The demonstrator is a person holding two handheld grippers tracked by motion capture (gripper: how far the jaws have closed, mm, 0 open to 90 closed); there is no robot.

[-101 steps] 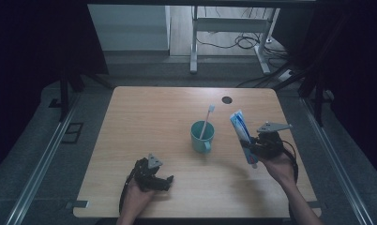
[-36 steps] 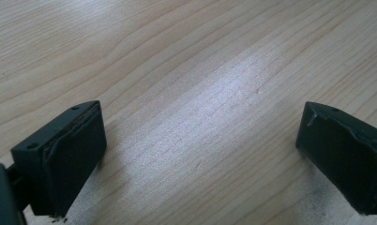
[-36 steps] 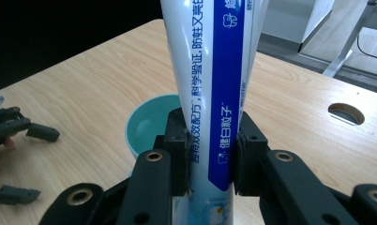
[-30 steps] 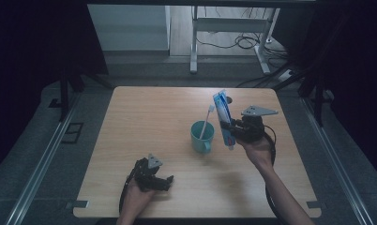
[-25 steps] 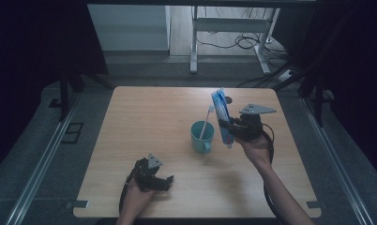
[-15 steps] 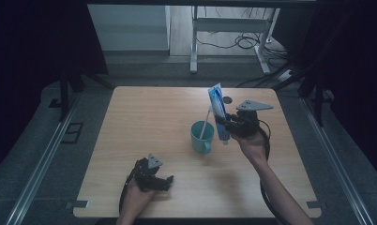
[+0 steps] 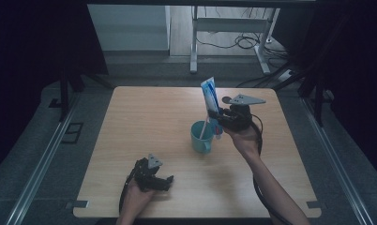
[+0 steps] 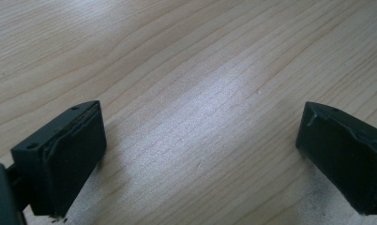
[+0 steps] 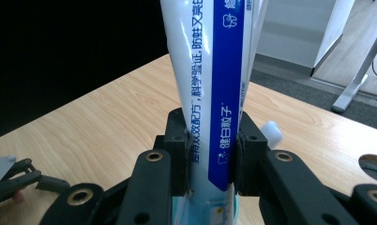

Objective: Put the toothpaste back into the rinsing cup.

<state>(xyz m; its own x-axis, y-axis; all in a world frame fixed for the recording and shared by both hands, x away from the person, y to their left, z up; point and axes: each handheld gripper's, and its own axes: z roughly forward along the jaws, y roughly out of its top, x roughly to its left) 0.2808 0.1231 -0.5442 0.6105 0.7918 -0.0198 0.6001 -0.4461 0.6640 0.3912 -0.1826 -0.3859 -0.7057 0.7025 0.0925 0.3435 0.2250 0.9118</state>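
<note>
Toothpaste tube (image 9: 214, 93): white w/ blue stripe, Chinese print, partly readable "健白" and "防蛀"; no brand legible. Right gripper (image 7: 220, 123) fingers (image 9: 177, 140) clamped on the tube, held upright, cap end down over the teal cup (image 7: 200, 138), crimped end up. Toothbrush (image 7: 206, 125) stands in cup, mid worktop (image 7: 144, 112). Vs 3.4 s ago: tube + right gripper moved from right of cup to over its rim. Left gripper (image 7: 151, 176) unmoved at near worktop edge, fingers (image 8: 64, 154) wide, nothing between.

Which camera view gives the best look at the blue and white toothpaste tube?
The right gripper view: the blue and white toothpaste tube stands close up, clamped between the right gripper pads, print readable. The high view shows it small, upright above the teal cup. The left gripper view looks at bare tabletop.
</note>
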